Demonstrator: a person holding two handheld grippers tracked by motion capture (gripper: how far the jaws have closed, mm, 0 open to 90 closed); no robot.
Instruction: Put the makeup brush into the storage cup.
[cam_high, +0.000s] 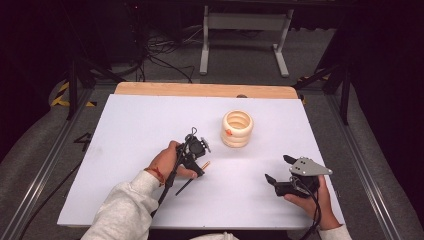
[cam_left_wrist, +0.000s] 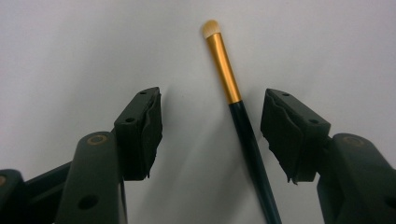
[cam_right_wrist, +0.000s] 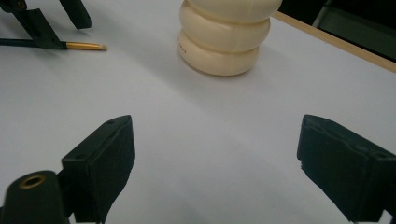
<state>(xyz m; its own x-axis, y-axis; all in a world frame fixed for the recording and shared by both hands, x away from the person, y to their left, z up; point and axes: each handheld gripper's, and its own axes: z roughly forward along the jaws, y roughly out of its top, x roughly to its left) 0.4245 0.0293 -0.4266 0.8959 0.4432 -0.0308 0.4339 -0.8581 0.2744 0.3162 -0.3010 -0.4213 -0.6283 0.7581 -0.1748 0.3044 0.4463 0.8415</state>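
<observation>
While the left claw (cam_left_wrist: 212, 135) stands over the small brush (cam_left_wrist: 243, 130) with its jaws apart on either side of the dark handle, neither pad presses on it, so the brush lies free on the white worktop (cam_high: 130, 150), a little in front of the cream ribbed holder (cam_high: 237, 128) and apart from it. It looks like a light, thin, stiff thing: a slim dark handle, a gold metal collar and a short pale tuft at the tip. Being so thin and smooth it will likely roll or slip under an uneven squeeze, and the tuft is soft and should not be pinched. The best place to take hold seems to be the dark handle just behind the gold collar, where the pads already flank it; a centred, gentle close should be enough, since the weight is next to nothing. Seen from the high view, the left hand (cam_high: 167, 162) reaches in from the lower left, sleeve and wrist resting low, with the claw tipped steeply down at the worktop so the jaws straddle the brush crosswise. The right claw (cam_high: 280, 169) is held open and empty near the front right of the worktop, the right hand (cam_high: 312, 197) low, its jaws pointing toward the holder
</observation>
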